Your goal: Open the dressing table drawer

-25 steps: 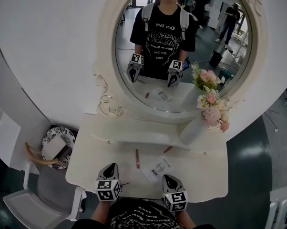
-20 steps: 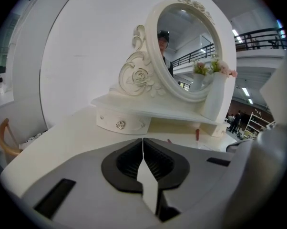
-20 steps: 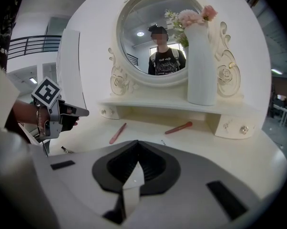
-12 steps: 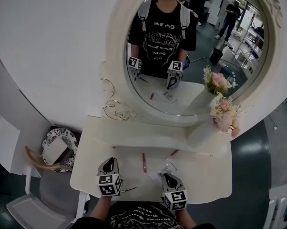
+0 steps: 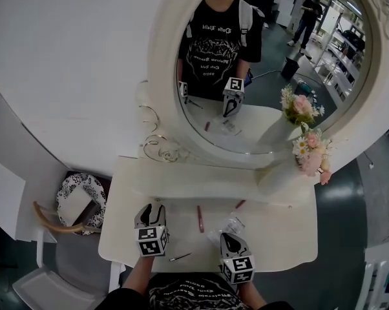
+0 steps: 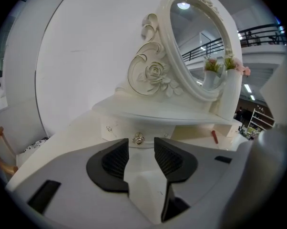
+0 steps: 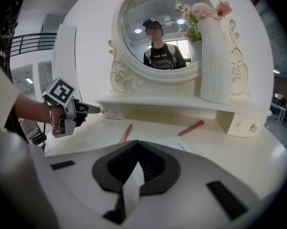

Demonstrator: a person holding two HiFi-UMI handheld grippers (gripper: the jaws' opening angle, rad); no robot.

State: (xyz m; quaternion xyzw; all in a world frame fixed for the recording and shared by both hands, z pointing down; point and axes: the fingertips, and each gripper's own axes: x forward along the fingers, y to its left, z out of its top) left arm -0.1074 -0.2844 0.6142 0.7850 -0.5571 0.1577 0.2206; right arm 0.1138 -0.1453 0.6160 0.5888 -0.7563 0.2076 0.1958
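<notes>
The white dressing table [image 5: 278, 244] has a small drawer [image 6: 116, 128] with a metal knob [image 6: 138, 138] under the left end of its shelf. My left gripper [image 6: 141, 146] points at that knob from a short way off. Its jaws are opening with nothing between them, and the knob shows just beyond the gap. In the head view the left gripper [image 5: 154, 208] hovers over the table's left part. My right gripper [image 7: 137, 148] is shut and empty over the front of the table [image 5: 228, 241]. A second small drawer [image 7: 240, 123] sits at the shelf's right end.
A white vase of flowers [image 5: 280, 174] stands on the shelf's right end under the oval mirror [image 5: 272, 63]. Two red pencils [image 5: 199, 218] [image 5: 239, 205], a paper card [image 5: 229, 226] and a thin dark stick [image 5: 180, 257] lie on the tabletop. A chair [image 5: 75, 202] stands left.
My left gripper has moved forward over the table toward the shelf's left end and its jaws have parted. The right gripper has edged forward a little and stays shut.
</notes>
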